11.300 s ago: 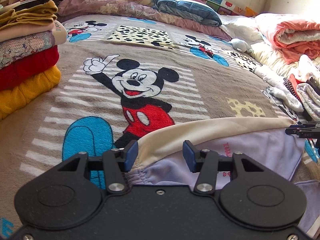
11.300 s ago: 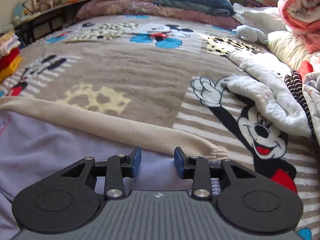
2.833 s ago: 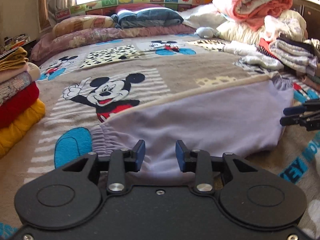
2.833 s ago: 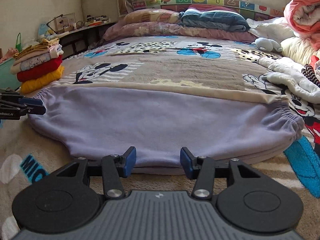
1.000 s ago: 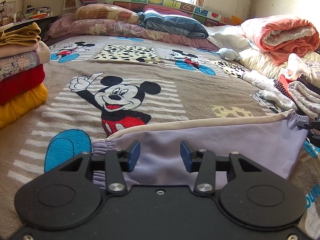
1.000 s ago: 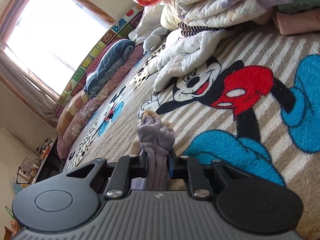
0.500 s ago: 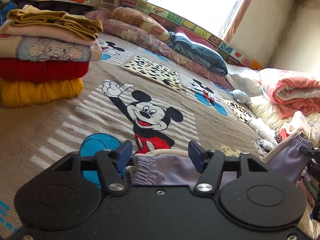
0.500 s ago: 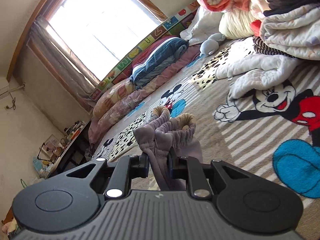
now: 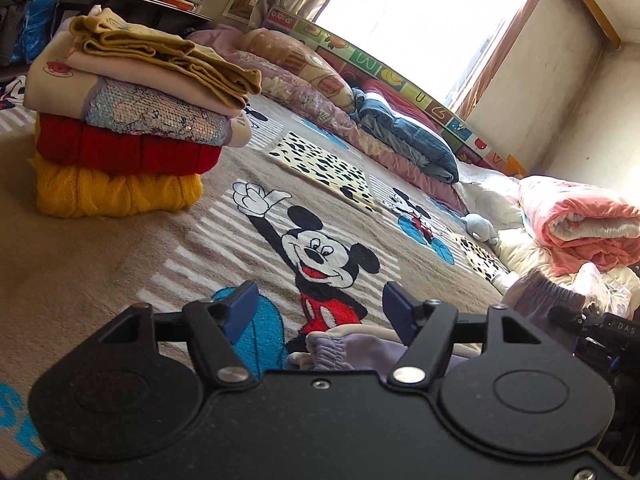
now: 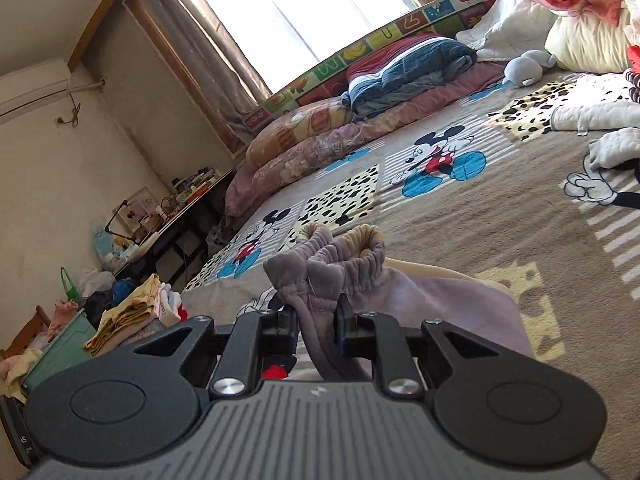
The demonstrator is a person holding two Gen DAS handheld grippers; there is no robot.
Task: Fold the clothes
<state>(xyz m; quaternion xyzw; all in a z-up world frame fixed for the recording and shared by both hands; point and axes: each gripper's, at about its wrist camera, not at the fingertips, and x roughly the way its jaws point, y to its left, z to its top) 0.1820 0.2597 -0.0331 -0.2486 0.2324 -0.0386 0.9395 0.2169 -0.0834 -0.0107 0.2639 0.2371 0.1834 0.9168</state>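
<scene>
Our right gripper [image 10: 318, 326] is clamped on the bunched elastic cuffs of the lilac sweatpants [image 10: 420, 292], lifted off the blanket [image 10: 460, 216]; our left gripper [image 9: 318, 312] is spread wide over the other end. Soft, light, floppy fleece; best taken by the gathered ends. The middle is hidden behind the tool bodies.

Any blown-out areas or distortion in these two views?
Left wrist: the window is blown out white and straight edges bow with fisheye. Right wrist: window likewise overexposed, horizon tilted, the gripped garment stays sharp.
</scene>
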